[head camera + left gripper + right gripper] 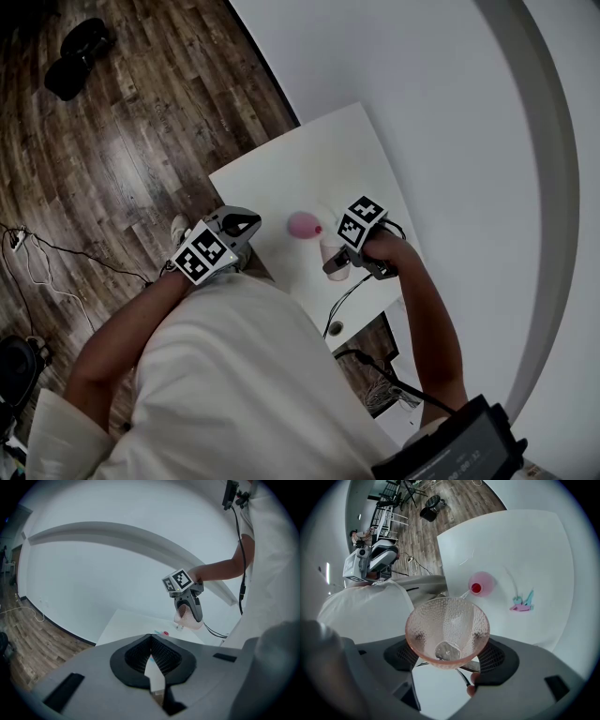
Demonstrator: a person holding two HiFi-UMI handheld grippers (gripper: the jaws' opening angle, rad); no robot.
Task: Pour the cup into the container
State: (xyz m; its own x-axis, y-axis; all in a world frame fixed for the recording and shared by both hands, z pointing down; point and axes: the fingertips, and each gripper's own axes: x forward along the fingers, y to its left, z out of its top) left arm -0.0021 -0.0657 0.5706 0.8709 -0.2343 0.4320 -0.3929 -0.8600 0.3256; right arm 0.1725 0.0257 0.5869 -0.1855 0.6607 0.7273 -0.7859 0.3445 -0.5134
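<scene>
A pink dimpled glass cup (447,630) is gripped between the jaws of my right gripper (449,649), tipped with its mouth toward a small pink container (481,584) that shows red inside. A thin pale streak runs from the cup's rim to that container. In the head view, the right gripper (345,255) holds the cup (332,253) just right of the container (303,225) on the white table (281,178). My left gripper (230,234) hovers at the table's near left edge; its jaws (151,656) are shut with nothing in them. The left gripper view also shows the cup (186,616).
A small teal and pink item (521,603) lies on the table beyond the container. A white wall (469,141) borders the table's far side. Dark wood floor (141,141) on the left holds a black object (80,56) and loose cables (37,258). A cable (339,302) hangs at the table's near edge.
</scene>
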